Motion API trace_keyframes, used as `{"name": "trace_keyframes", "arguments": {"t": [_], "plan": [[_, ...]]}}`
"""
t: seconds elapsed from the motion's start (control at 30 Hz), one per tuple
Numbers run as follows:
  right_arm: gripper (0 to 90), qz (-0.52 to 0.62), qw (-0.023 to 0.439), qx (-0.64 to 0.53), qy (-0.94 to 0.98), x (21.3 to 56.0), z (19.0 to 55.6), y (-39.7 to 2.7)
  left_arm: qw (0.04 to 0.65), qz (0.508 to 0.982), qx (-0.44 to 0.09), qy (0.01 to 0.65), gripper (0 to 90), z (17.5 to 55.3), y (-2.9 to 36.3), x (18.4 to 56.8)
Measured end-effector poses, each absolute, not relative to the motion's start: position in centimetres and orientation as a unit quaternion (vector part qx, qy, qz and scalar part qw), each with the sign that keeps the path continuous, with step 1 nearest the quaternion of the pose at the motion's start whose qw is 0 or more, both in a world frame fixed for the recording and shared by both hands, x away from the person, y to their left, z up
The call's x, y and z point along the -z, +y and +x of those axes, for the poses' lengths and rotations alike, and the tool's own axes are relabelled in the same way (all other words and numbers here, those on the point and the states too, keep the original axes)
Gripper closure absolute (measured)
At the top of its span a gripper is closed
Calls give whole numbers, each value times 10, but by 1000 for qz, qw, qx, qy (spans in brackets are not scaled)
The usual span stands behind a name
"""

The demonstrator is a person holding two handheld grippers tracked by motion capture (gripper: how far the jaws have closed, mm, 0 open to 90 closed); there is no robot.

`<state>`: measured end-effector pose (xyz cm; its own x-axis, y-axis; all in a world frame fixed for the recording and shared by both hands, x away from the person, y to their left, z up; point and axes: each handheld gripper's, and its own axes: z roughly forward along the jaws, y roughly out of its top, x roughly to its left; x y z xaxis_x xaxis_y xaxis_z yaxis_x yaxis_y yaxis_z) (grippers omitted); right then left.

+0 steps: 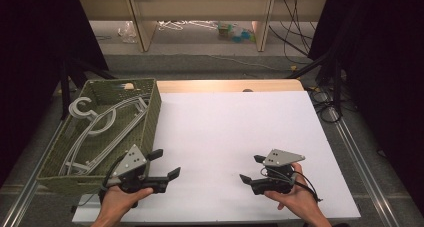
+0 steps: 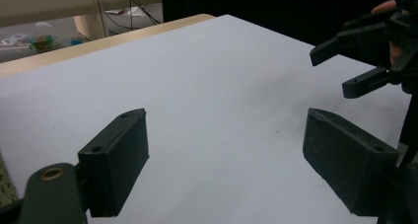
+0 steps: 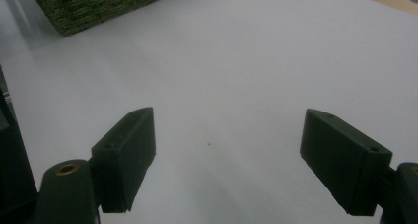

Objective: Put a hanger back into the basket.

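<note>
While both grippers — left (image 1: 166, 164), right (image 1: 252, 169) — sit spread and empty, we eye the hangers (image 1: 102, 124) in the basket (image 1: 150, 112). Probably light, stiff, slick — we'd pinch a hook.

The table (image 1: 235, 132) is covered with a plain white sheet, and a strip of light wood is seen at its far edge. The basket (image 1: 150, 112) is woven in olive green, with a fine speckled pattern on its walls. The hangers (image 1: 100, 124) inside it are pale grey. The left gripper (image 1: 165, 164) and the right gripper (image 1: 251, 169) are black, and each is topped with a grey plate marked by small dark holes.
</note>
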<state>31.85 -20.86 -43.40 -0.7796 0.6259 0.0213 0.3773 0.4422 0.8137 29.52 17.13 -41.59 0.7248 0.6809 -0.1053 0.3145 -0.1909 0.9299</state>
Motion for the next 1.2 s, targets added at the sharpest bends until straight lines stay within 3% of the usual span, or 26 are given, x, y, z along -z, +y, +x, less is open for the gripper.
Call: {"name": "trace_keyframes", "arguments": {"t": [0.43,1.2], "plan": [[173,280,139,-443,840,441,312,-203,538,764,-169,313,164,288,162,431],[170,320,151,-472,807,439,285,-216,549,750,-169,327,162,284,167,434]]}}
